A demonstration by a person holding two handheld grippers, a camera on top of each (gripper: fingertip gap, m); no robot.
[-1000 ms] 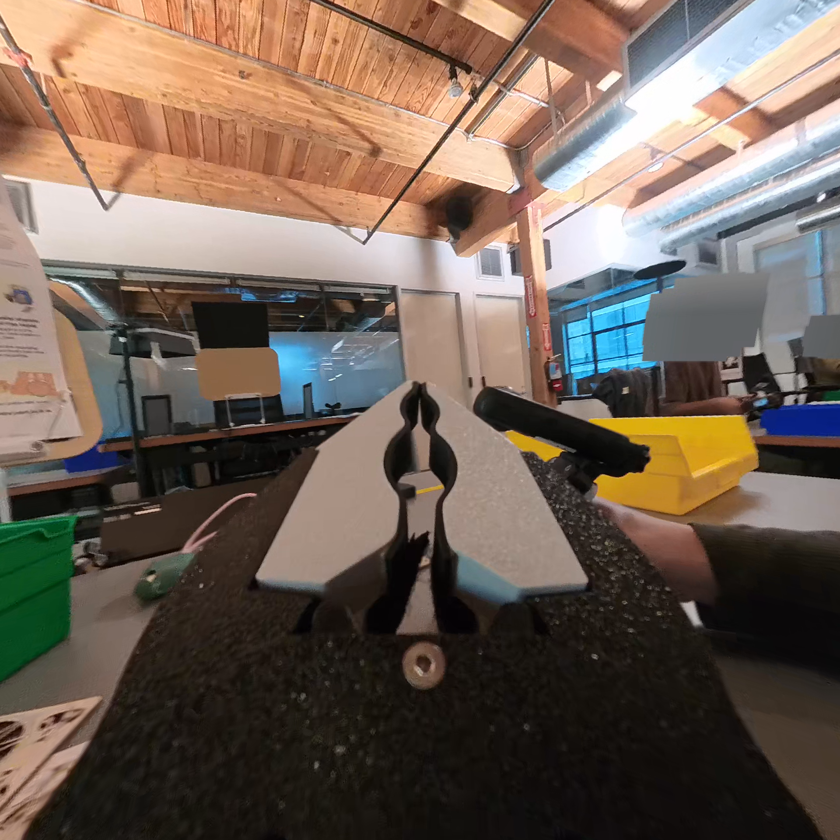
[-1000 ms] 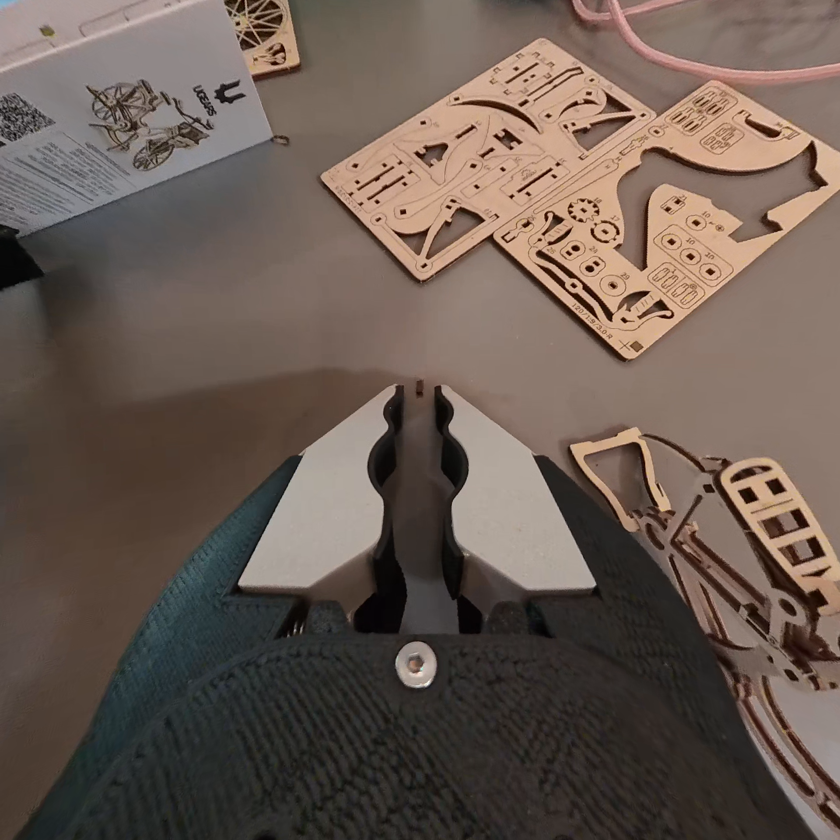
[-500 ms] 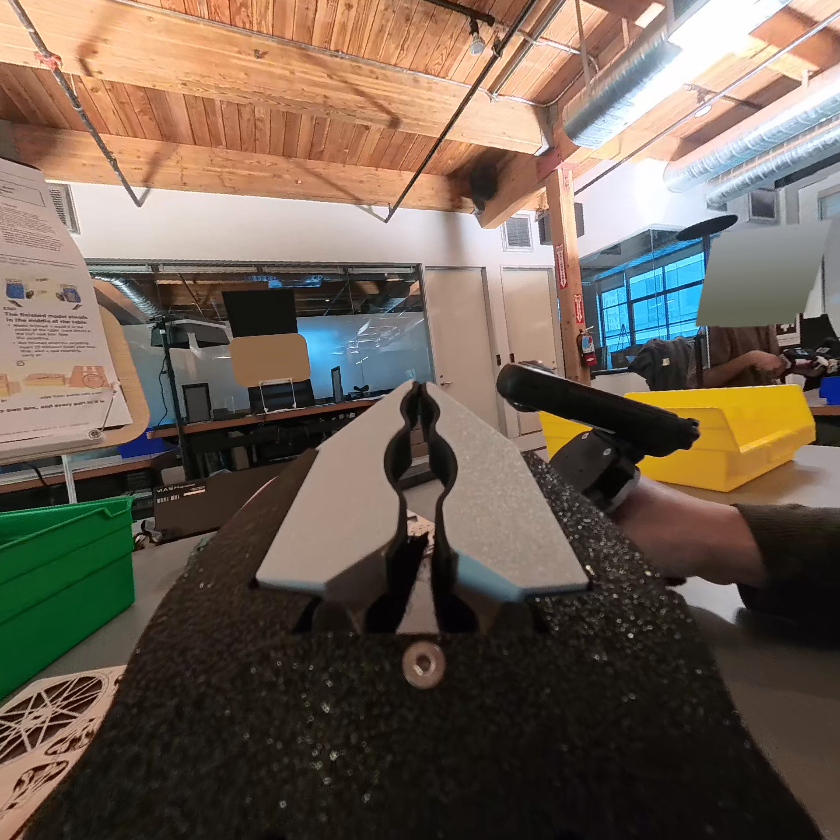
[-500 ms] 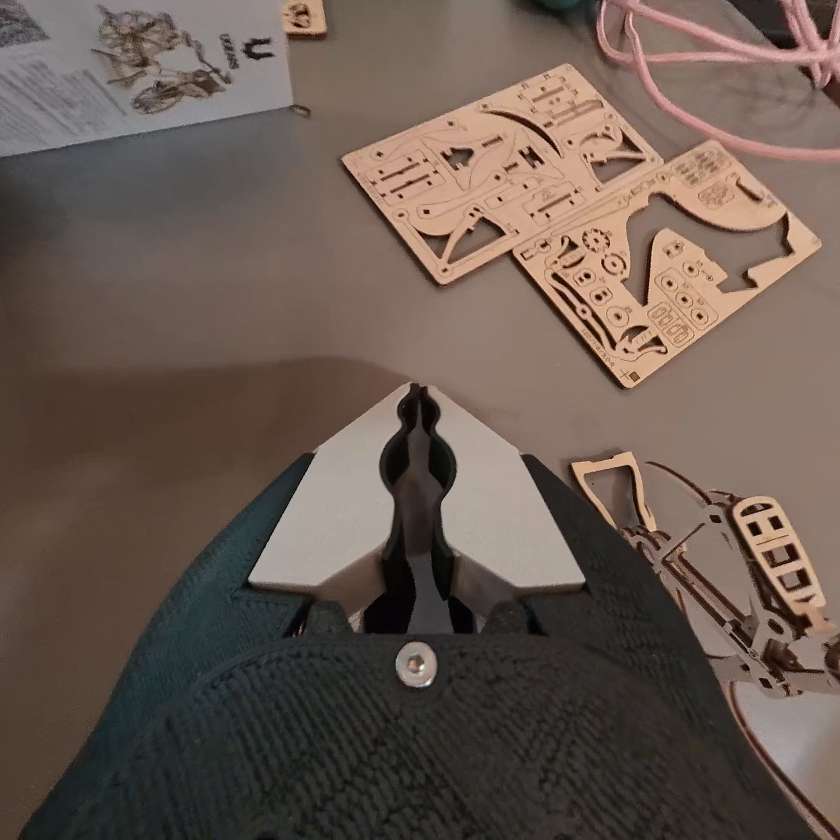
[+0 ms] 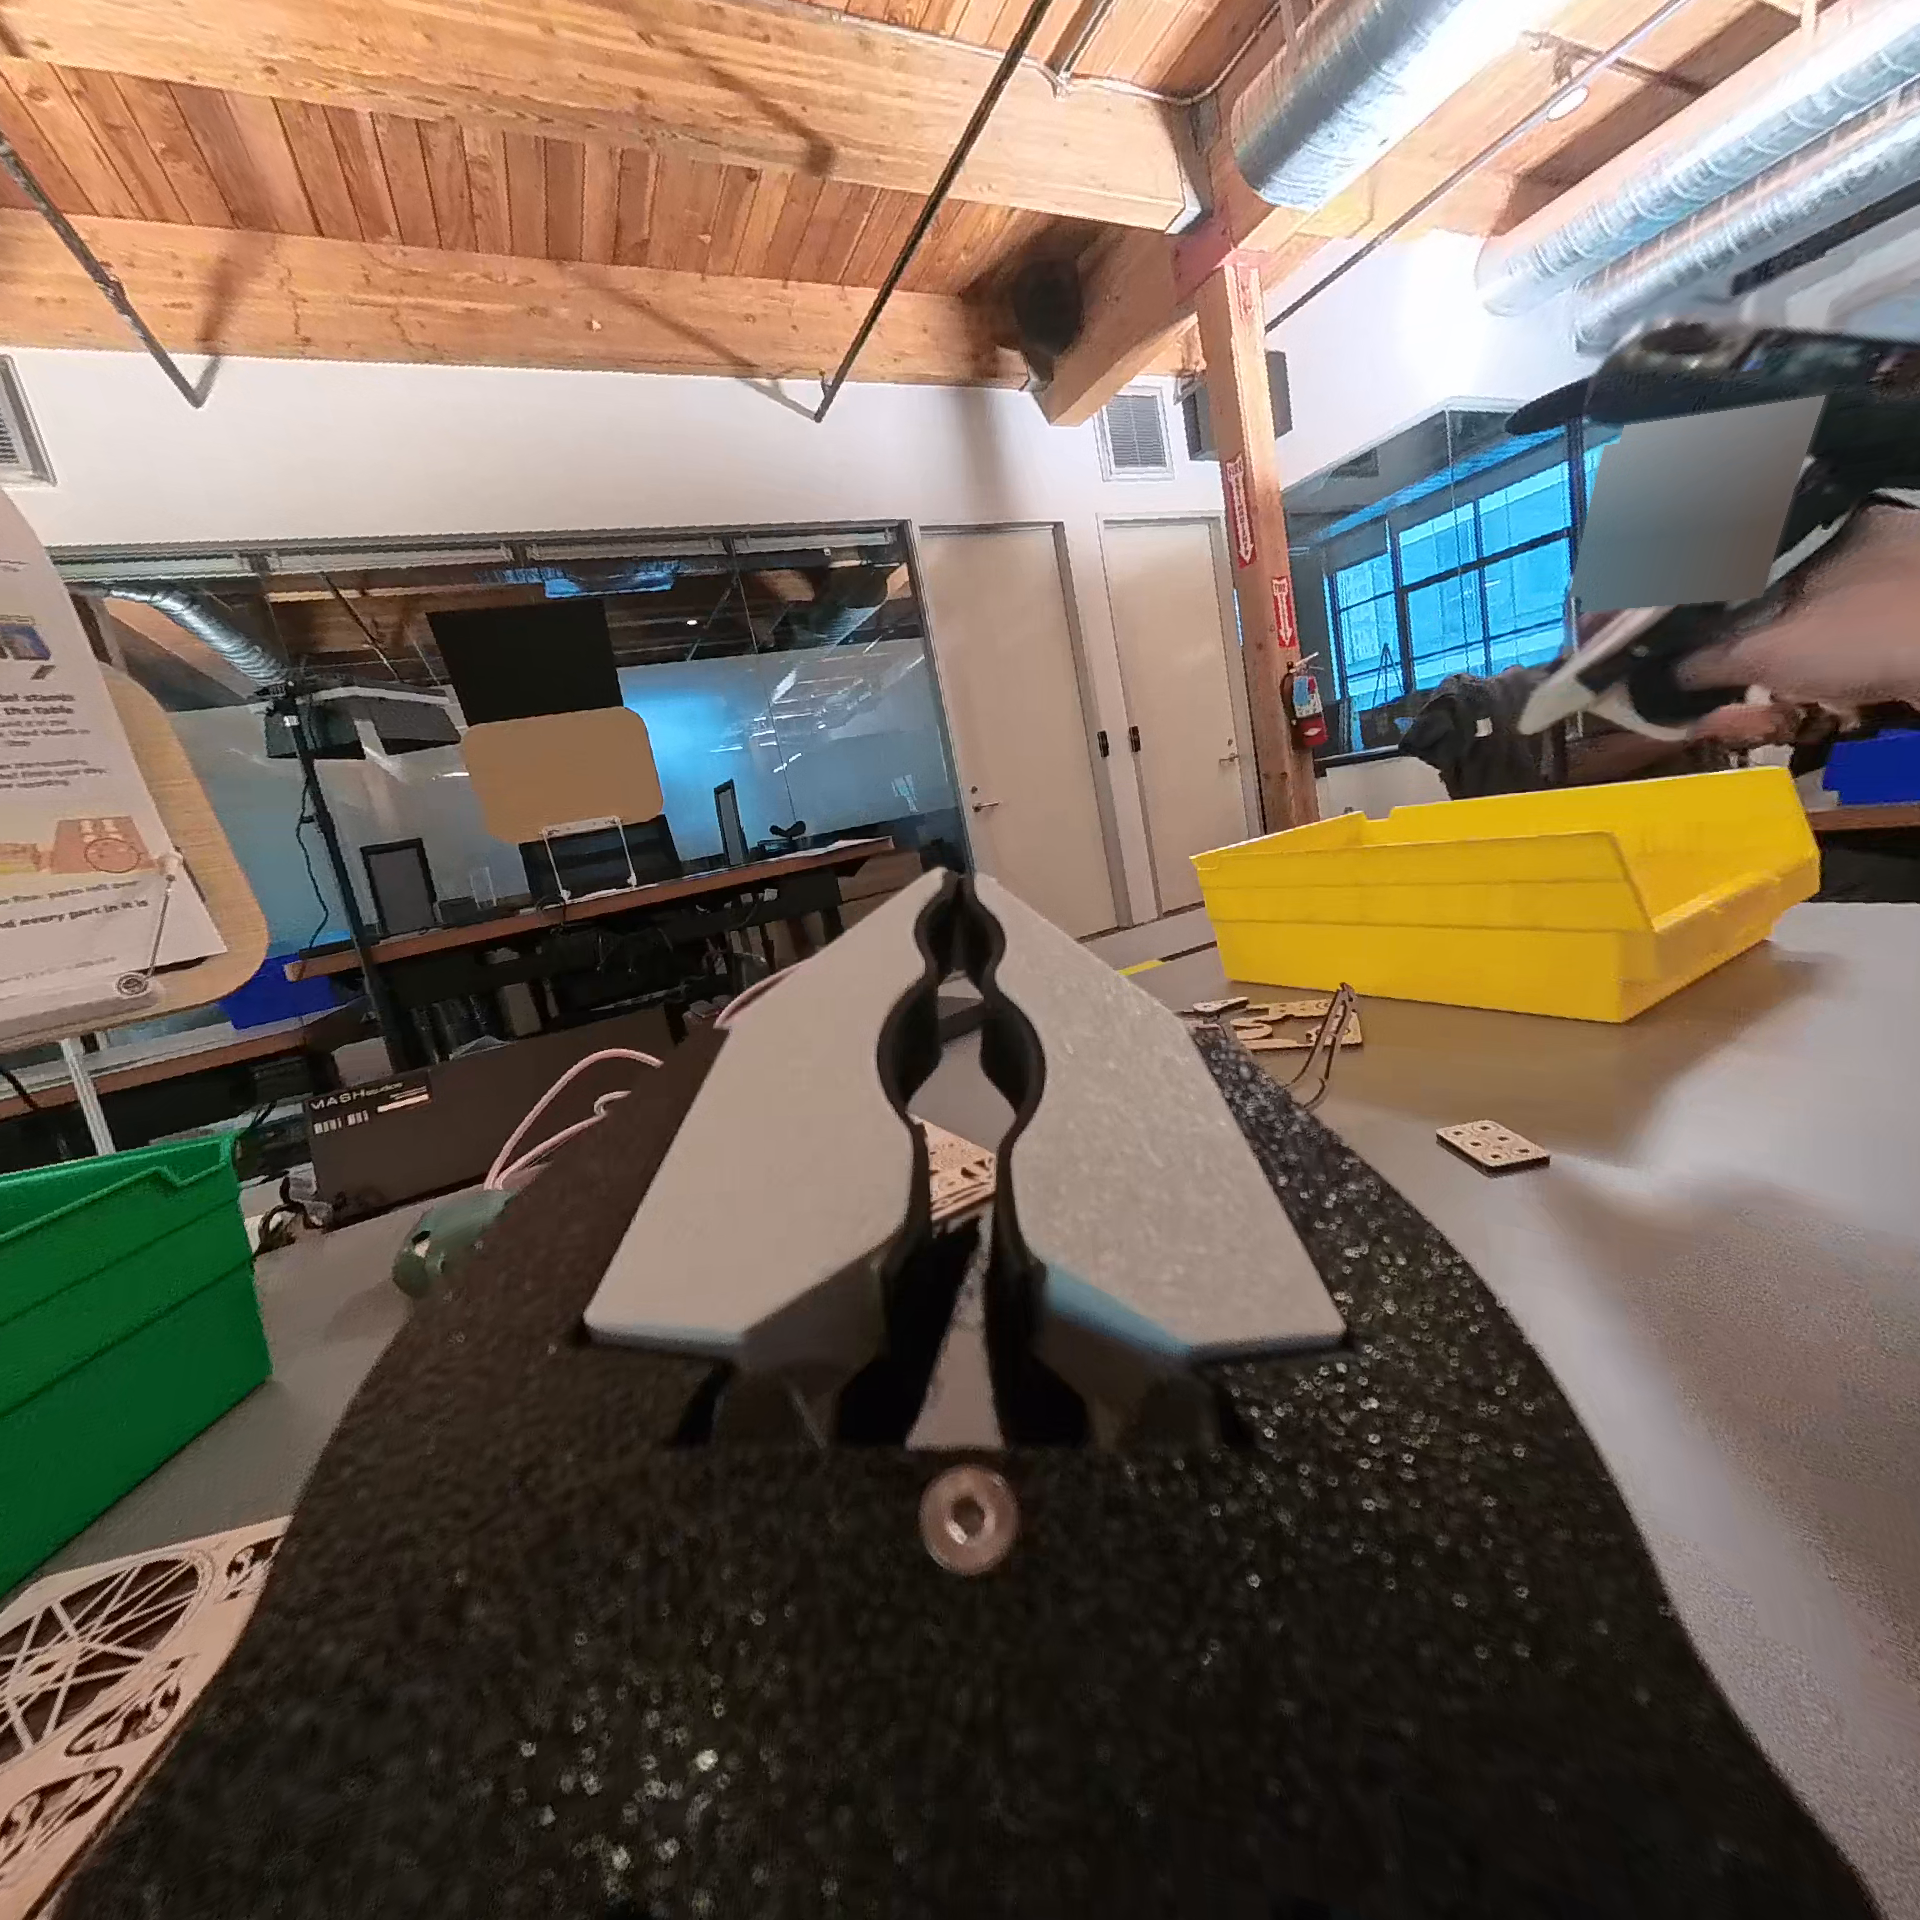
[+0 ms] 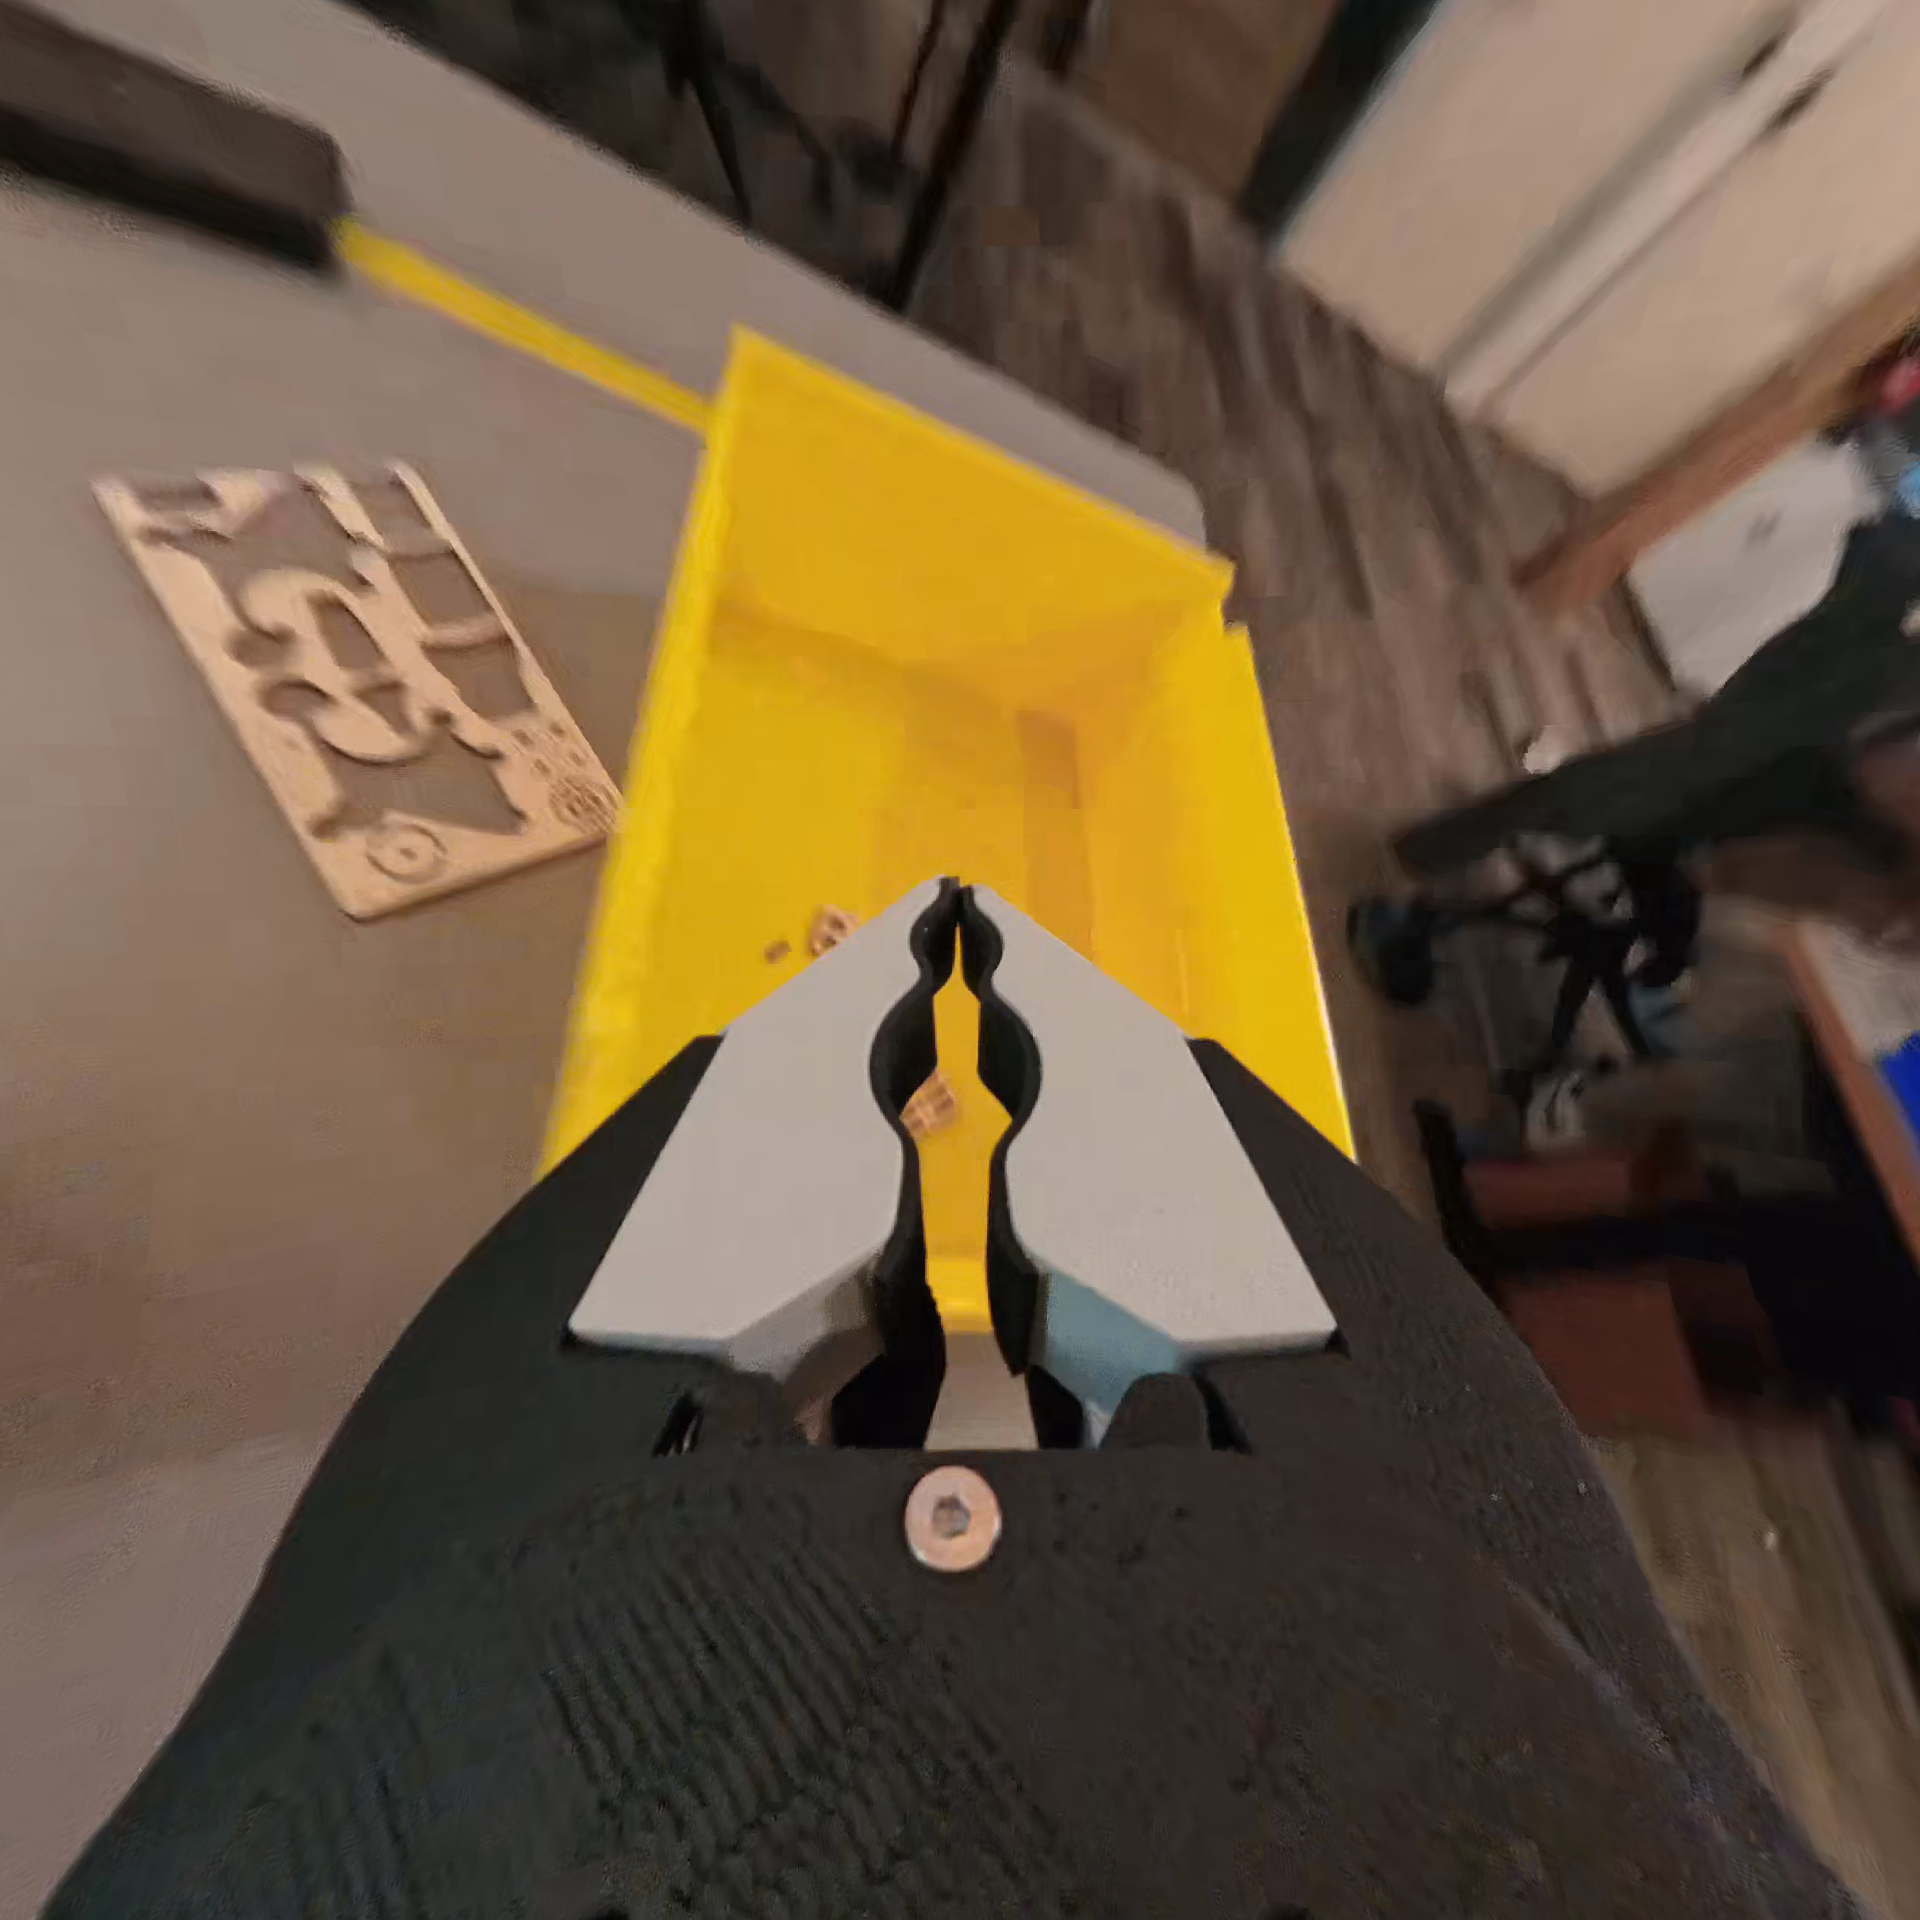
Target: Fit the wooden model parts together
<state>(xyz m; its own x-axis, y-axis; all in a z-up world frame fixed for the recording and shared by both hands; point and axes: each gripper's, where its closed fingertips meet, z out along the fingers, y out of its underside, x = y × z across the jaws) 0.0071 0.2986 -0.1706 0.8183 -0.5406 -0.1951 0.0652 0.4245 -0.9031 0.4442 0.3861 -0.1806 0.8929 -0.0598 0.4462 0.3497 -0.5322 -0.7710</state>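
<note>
My left gripper [image 5: 956, 883] is shut and empty, held low over the grey table [image 5: 1662, 1299] and pointing across the room. My right gripper [image 6: 956, 888] is shut and hangs above the open yellow bin [image 6: 727, 644]. Nothing shows between its tips. Small wooden bits [image 6: 831, 925] lie on the bin floor. A cut-out wooden sheet [image 6: 353, 686] lies on the table left of the bin. In the left wrist view the right gripper [image 5: 1600, 686] is raised at the upper right, held by a hand, above the yellow bin [image 5: 1507, 904]. A small wooden plate [image 5: 1491, 1146] lies on the table.
A green bin [image 5: 114, 1299] stands at the left. A wooden sheet with wheel cut-outs [image 5: 94, 1662] lies at the lower left. Loose wooden parts [image 5: 1278, 1018] lie in front of the yellow bin. A pink cable [image 5: 561, 1101] and a black box [image 5: 468, 1122] are behind. The floor and a chair [image 6: 1558, 914] lie past the table's edge.
My right gripper closed its jaws over the table beside the wooden sheets, then swung away to above the yellow bin. In the left wrist view it rose to the upper right.
</note>
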